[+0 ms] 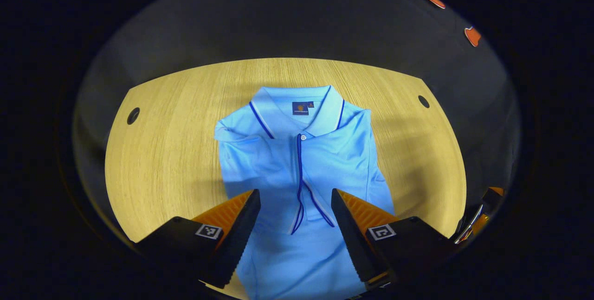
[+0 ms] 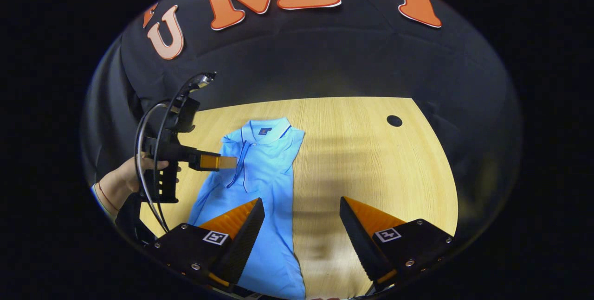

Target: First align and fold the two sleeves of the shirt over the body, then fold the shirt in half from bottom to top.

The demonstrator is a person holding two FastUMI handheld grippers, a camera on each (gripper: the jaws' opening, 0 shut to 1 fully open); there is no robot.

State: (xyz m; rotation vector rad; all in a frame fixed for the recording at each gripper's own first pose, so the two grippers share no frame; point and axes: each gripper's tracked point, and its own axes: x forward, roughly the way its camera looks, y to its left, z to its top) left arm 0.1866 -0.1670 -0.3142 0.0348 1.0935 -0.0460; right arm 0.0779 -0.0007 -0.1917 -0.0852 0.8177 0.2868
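A pale wooden bench (image 1: 162,151) stands in front of a dark cloth wall, with a small round hole (image 1: 133,115) near its far left corner at ten o'clock and another hole (image 1: 423,101) at two o'clock.

In the left gripper view, the light blue polo shirt (image 1: 297,161) lies flat at the bench's centre, collar (image 1: 297,105) toward twelve o'clock and hem toward six. Both sleeves appear already folded in over the body, so the shirt forms a narrow upright strip. The left tool (image 1: 295,207) hangs over the lower chest, its fingers apart and holding nothing, the dark-trimmed placket between them.

In the right gripper view, the shirt (image 2: 260,170) sits at ten o'clock of centre. A hand (image 2: 125,177) at nine o'clock holds the left tool above the shirt. The right tool (image 2: 302,216), fingers apart and empty, hangs over the shirt's right edge and bare bench at six o'clock.

The sleeve step looks complete. The bottom-to-top fold is not yet done: the hem lies unlifted and neither tool grips it.
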